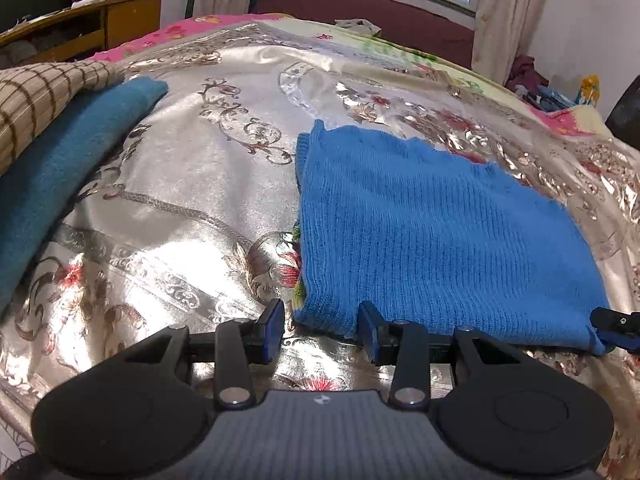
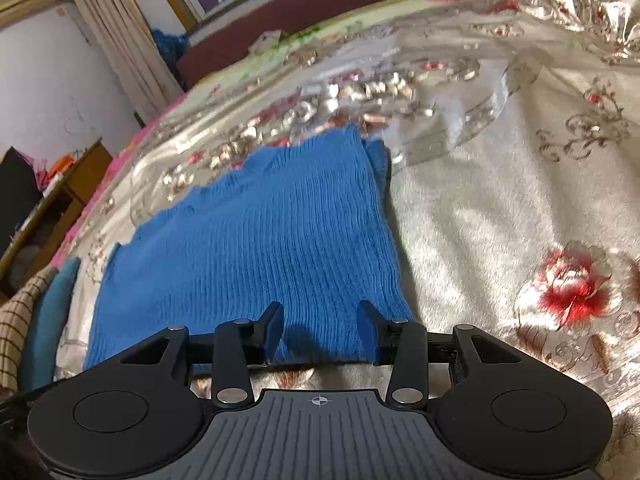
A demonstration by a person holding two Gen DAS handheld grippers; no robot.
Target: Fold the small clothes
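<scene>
A small bright blue knit garment lies flat and folded on the shiny floral bedspread. My left gripper is open, its jaws straddling the garment's near left corner at its front edge. My right gripper is open over the garment's near right corner, fingers spread above the knit. The right gripper's tips also show in the left wrist view, at the garment's near right corner.
A folded teal cloth and a tan checked cloth lie stacked at the left of the bed. A wooden cabinet stands beyond the bed at left. A window and curtains are at the back.
</scene>
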